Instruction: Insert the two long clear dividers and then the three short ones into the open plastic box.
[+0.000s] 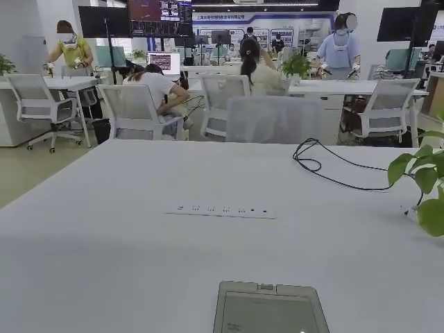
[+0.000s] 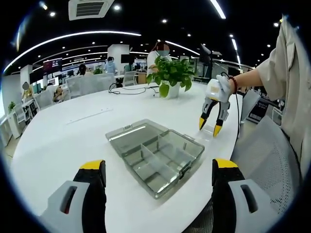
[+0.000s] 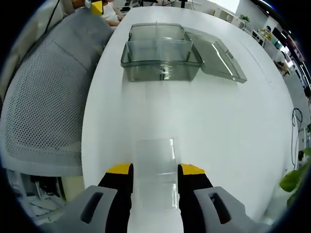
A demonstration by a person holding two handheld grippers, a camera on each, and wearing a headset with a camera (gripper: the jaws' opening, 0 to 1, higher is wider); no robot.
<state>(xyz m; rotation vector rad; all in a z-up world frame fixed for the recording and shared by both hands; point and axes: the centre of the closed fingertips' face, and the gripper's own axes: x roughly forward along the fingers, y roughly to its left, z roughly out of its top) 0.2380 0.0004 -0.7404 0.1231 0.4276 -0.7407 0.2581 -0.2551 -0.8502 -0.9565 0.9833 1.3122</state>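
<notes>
The open clear plastic box [image 2: 158,155] lies near the table's front edge, its lid [image 2: 129,133] folded flat beside it. Clear dividers stand inside and split it into compartments. My left gripper [image 2: 159,165] hovers in front of the box, open wide with nothing between its jaws. My right gripper [image 3: 155,170] is shut on a clear divider [image 3: 154,158], which sticks out past its yellow fingertips. It is some way short of the box [image 3: 160,60]. The left gripper view shows this right gripper [image 2: 210,127] in a hand, above the table edge to the right of the box. The box lid [image 1: 270,309] shows in the head view.
A potted plant [image 2: 170,75] and a black cable [image 2: 129,90] sit at the far side of the white table [image 3: 160,111]. A built-in socket strip [image 1: 222,210] lies mid-table. A grey mesh chair [image 3: 43,97] stands against the table edge. People work at desks behind.
</notes>
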